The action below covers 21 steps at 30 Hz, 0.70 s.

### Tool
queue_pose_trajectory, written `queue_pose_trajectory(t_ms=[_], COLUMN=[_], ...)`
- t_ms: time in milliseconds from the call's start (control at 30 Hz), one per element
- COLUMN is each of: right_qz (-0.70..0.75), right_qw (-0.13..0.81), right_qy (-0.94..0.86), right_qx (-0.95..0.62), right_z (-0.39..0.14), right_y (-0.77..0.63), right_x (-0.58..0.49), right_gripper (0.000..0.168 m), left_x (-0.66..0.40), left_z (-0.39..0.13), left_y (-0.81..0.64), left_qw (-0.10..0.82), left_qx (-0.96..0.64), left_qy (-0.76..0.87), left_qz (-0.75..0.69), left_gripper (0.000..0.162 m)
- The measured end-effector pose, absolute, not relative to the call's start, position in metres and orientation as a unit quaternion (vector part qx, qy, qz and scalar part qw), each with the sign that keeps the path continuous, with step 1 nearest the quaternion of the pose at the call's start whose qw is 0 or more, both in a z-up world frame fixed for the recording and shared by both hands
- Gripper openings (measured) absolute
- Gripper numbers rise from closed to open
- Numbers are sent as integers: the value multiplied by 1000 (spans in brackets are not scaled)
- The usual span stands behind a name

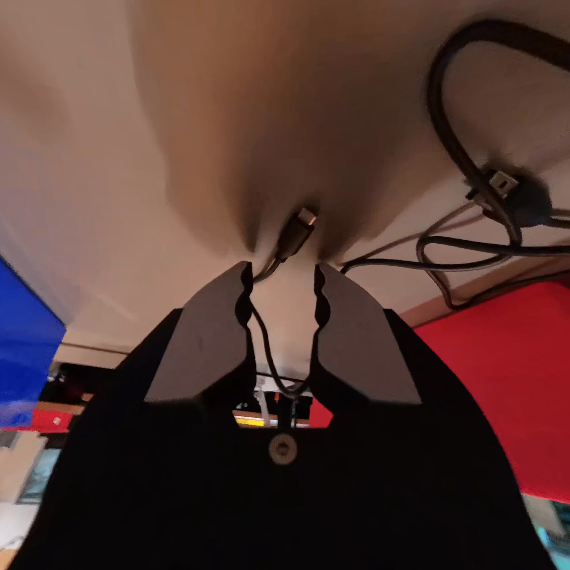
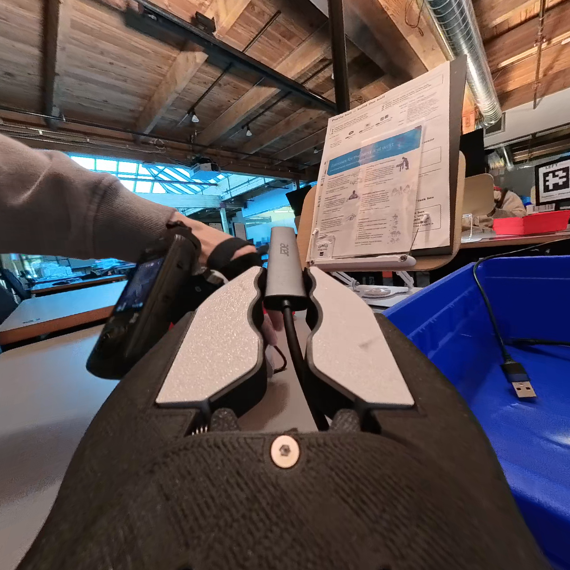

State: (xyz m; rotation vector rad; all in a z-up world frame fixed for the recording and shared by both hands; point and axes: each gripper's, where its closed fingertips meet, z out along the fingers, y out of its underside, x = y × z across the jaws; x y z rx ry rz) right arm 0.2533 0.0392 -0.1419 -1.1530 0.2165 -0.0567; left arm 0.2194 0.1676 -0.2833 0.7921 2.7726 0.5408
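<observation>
A grey hub (image 2: 283, 271) is clamped upright between the right gripper (image 2: 284, 288) fingers, beside a blue bin (image 2: 447, 324). The left gripper (image 1: 283, 271) is held apart and empty just behind a small cable plug (image 1: 297, 231) lying on the table (image 1: 154, 123); nothing is plugged in yet.

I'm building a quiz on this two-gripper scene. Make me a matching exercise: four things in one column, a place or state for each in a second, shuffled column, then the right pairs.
Things
1. slim grey metal hub with a black cable
2. black cable with a small metal plug
3. black cable with a flat metal plug
4. printed paper sheets

Places or states
A. lying inside the blue plastic bin
B. propped on a stand
C. clamped upright in the right gripper
D. lying on the beige table, just beyond the open left gripper

Pairs: 1-C, 2-D, 3-A, 4-B
</observation>
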Motion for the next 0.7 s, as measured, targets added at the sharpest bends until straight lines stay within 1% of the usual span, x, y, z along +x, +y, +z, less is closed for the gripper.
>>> queue_pose_trajectory(t_ms=[100, 167, 233, 300, 367, 467, 533, 600, 700], right_qz=[-19, -11, -8, -7, -10, -15, -14, -31, -34], right_qw=[834, 835, 836, 835, 835, 836, 837, 835, 834], right_qy=[109, 115, 119, 118, 117, 120, 124, 136, 135], right_qx=[-540, -538, -536, -537, -538, -535, -534, -531, -534], right_z=[-142, -142, -142, -142, -142, -142, -142, -142, -143], right_y=[39, 39, 39, 39, 39, 38, 38, 35, 35], right_x=[256, 258, 260, 260, 259, 260, 261, 265, 266], right_gripper=[24, 24, 24, 24, 24, 24, 24, 24, 24], left_x=[217, 216, 213, 208, 200, 193, 189, 183, 170], left_z=[-288, -288, -289, -289, -289, -284, -281, -279, -279], left_y=[171, 168, 165, 163, 153, 140, 135, 133, 136], left_qw=[81, 79, 68, 50, 24, -22, -45, -39, -16], left_qx=[311, 276, 203, 94, -30, -246, -361, -411, -476], left_qy=[925, 940, 964, 987, 998, 968, 927, 901, 870], left_qz=[200, 186, 157, 122, 49, -48, -94, -130, -132], left_gripper=[28, 6, 5, 5, 5, 5, 5, 5, 5])
